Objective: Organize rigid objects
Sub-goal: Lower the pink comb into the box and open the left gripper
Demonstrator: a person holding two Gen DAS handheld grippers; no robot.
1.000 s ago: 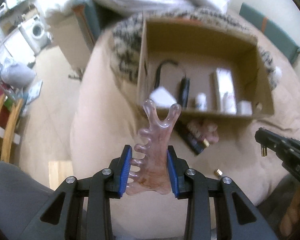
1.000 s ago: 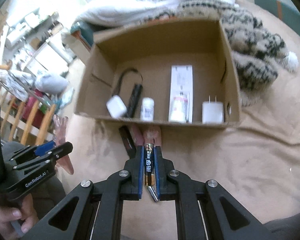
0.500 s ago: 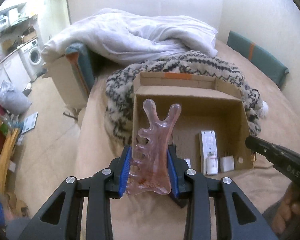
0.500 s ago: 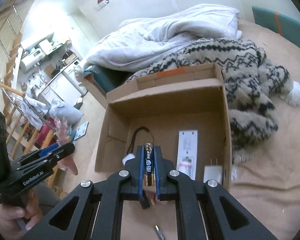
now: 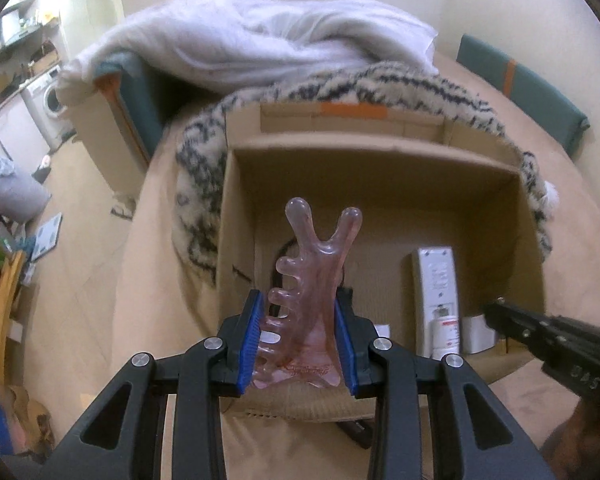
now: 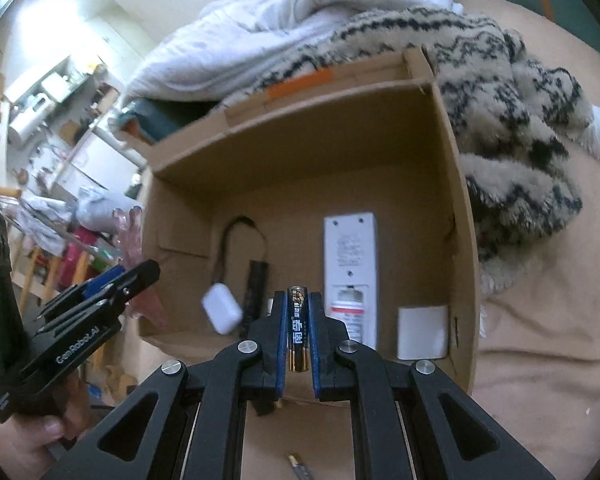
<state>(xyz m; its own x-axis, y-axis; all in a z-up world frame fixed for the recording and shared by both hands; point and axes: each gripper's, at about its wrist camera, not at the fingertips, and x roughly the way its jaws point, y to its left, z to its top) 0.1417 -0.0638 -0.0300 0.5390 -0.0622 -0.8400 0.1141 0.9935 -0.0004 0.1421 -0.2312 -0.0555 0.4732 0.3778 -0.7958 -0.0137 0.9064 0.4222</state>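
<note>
1. Beige bed cover [image 6: 540, 360] underfoot, white duvet [image 5: 260, 40] and a patterned fleece blanket [image 6: 512, 120] heaped behind an open cardboard box [image 6: 456, 200].
2. Left gripper [image 5: 298, 334] clamped tight on a pink comb-shaped massage tool [image 5: 308, 300], forked end up, poised over the box's near left corner.
3. Right gripper [image 6: 299, 336] squeezing a dark battery [image 6: 299, 328] upright between blue pads, right above the box's near wall.
4. Down in the box: white remote [image 6: 350, 264] lying flat, white plug adapter [image 6: 422, 332] at the near right corner, black cable device [image 6: 256, 288], small white case [image 6: 222, 314].
5. Loose on the cover below the right gripper, another small battery [image 6: 298, 466].
</note>
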